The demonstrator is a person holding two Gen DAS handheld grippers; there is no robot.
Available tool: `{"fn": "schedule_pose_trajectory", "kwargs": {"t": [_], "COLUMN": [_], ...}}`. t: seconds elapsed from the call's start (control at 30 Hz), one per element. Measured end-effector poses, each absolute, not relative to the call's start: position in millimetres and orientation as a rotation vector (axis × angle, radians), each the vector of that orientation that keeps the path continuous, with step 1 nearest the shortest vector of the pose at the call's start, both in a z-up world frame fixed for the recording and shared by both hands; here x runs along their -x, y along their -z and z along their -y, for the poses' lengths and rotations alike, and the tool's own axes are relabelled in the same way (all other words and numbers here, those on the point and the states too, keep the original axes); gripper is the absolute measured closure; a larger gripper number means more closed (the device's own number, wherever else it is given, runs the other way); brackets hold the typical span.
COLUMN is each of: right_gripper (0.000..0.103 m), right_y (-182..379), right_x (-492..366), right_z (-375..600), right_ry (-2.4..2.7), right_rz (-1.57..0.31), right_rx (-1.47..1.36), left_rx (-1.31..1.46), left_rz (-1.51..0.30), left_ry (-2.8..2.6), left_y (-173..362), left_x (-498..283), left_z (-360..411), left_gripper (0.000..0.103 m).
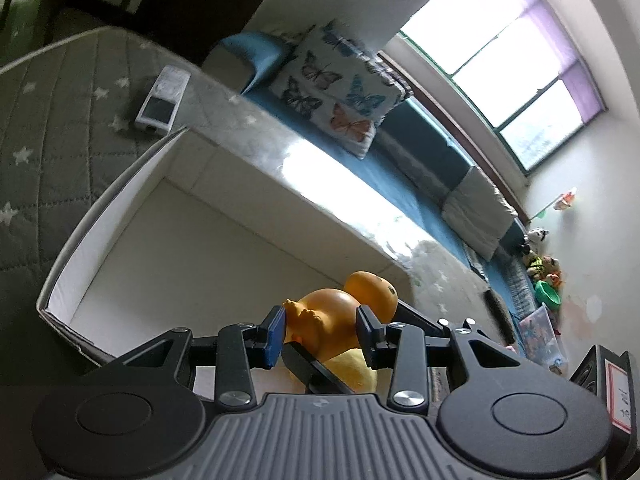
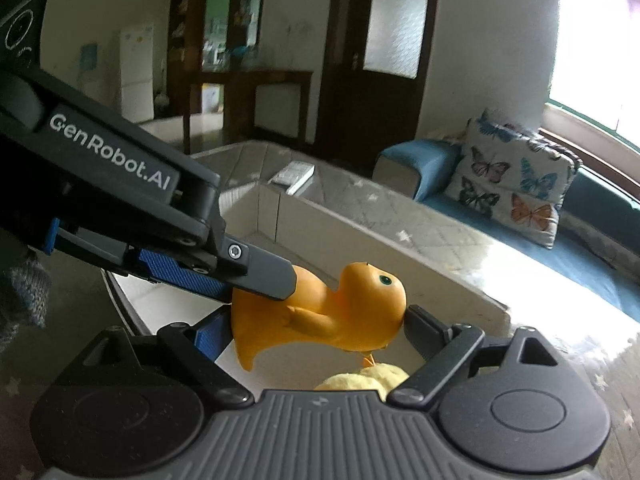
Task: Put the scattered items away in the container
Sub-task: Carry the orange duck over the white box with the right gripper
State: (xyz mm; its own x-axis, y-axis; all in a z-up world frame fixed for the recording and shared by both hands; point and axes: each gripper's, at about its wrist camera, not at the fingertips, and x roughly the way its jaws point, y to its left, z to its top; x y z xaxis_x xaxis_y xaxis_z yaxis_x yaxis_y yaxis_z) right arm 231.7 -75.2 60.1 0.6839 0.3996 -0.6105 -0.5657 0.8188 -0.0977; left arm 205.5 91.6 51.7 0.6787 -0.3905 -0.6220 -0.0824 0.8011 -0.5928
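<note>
Orange duck (image 2: 320,316) clamped between right tool (image 2: 316,326) fingers.

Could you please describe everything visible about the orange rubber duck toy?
The orange rubber duck toy looks like smooth, glossy moulded rubber, with a round head, a dark green eye, a small wing bump and a pointed tail. It lies tilted on its side above the open white box. The right gripper clamps it lengthwise, one finger at the head and the other at the rear. The left gripper straddles its body from the side; contact there is unclear. A pale yellow plush toy sits just beneath it.
</note>
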Motion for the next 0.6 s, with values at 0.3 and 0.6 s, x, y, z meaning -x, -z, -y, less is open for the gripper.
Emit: {"fn": "schedule_pose_trajectory", "kwargs": {"t": [0.3,0.6], "right_gripper": [0.011,0.011], "right_y": [-42,-37], "right_x": [-246,-257], "right_z": [60,62], "right_ry": [-0.587,-0.595], "right_rz": [-0.704,-0.792], "right_rx": [0.345,0.337], "left_rx": [0.646,0.638], "left_rz": [-0.889,-0.926], "left_ry": [0.165,0.158], "left_y": [-29,-22], "left_x": [-222,-227], "left_z": [-96,-95], "left_gripper": [0.062,0.062]}}
